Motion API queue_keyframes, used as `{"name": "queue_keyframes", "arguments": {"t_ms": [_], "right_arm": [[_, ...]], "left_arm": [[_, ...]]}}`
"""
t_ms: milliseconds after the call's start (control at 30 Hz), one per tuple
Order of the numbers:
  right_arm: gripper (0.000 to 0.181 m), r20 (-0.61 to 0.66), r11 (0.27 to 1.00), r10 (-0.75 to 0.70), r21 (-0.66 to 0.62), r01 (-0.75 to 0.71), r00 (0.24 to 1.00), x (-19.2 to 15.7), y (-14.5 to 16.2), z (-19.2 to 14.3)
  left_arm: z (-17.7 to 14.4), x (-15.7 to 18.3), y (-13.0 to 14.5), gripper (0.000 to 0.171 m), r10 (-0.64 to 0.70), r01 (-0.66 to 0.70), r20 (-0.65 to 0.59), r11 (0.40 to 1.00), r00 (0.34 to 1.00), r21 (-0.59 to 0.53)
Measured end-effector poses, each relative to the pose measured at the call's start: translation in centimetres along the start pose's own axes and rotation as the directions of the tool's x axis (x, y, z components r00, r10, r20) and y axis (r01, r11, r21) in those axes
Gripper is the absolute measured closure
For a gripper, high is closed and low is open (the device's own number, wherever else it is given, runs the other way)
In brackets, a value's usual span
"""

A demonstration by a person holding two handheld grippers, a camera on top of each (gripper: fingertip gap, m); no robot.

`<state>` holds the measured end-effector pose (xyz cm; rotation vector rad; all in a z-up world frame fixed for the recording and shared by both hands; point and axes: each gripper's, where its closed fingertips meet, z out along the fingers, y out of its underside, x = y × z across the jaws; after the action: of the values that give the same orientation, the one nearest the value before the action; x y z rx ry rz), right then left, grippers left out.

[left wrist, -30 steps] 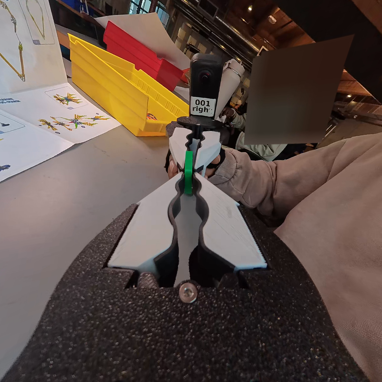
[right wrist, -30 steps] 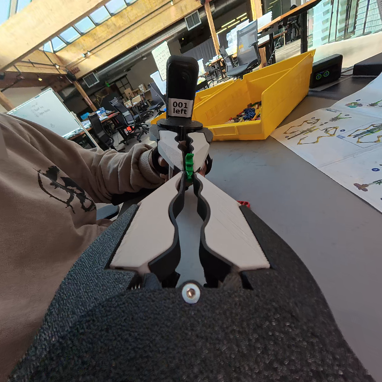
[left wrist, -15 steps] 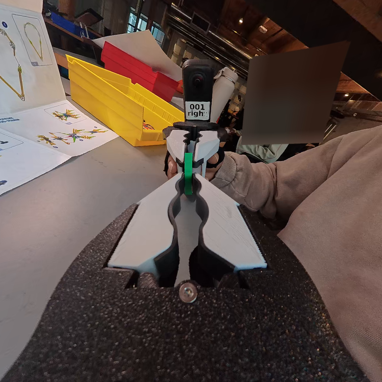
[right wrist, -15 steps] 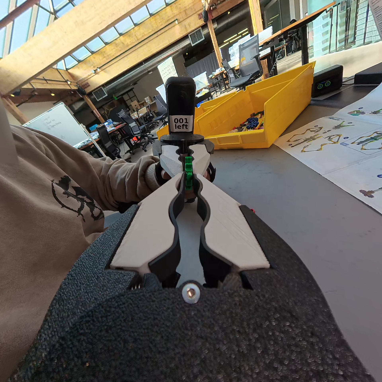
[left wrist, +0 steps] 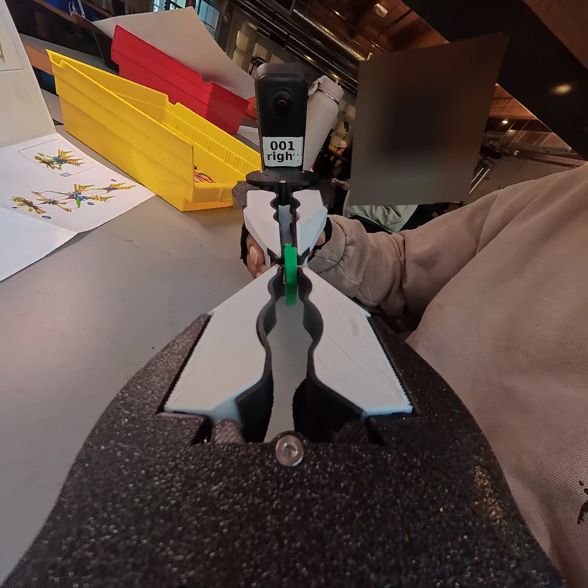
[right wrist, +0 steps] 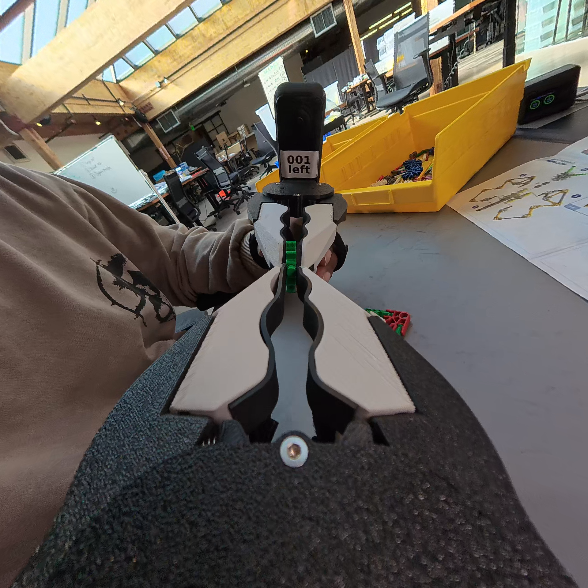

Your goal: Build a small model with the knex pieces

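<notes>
Tools (left wrist: 289, 276) tilted since earlier, green piece (left wrist: 290, 276) possibly shared

Yellow bin (right wrist: 445, 165): on the grey surface (right wrist: 477, 318), mixed small coloured parts inside.
Red bin (left wrist: 178, 79): behind the yellow one, a white sheet above it.
Printed sheets (left wrist: 63, 191): flat beside the yellow bin.
Red-and-green pieces (right wrist: 394, 319): on the surface, partly hidden, perhaps joined.
White bottle (left wrist: 323, 108): far back.

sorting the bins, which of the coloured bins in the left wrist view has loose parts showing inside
The yellow bin, nearest on the table: coloured pieces show at its open front end. The red bin behind it shows only its outer wall.
</notes>
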<state>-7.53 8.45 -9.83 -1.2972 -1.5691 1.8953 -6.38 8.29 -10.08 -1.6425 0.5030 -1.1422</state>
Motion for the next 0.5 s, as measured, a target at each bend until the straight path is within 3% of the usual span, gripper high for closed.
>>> {"name": "queue_keyframes", "arguments": {"t_ms": [300, 500], "right_arm": [[0.177, -0.053, 0.999, -0.037, -0.024, 0.036, 0.998, 0.8, 0.3, -0.1], [0.177, -0.264, 0.988, -0.147, -0.076, 0.131, 0.953, 3.5, 0.7, -0.2]], "left_arm": [[-0.1, -1.0, 0.3, 0.167, 0.037, -0.033, 0.094, 0.998, 0.995, -0.049], [-0.1, -3.9, 0.7, 0.166, 0.118, -0.096, 0.344, 0.992, 0.932, -0.08]]}}
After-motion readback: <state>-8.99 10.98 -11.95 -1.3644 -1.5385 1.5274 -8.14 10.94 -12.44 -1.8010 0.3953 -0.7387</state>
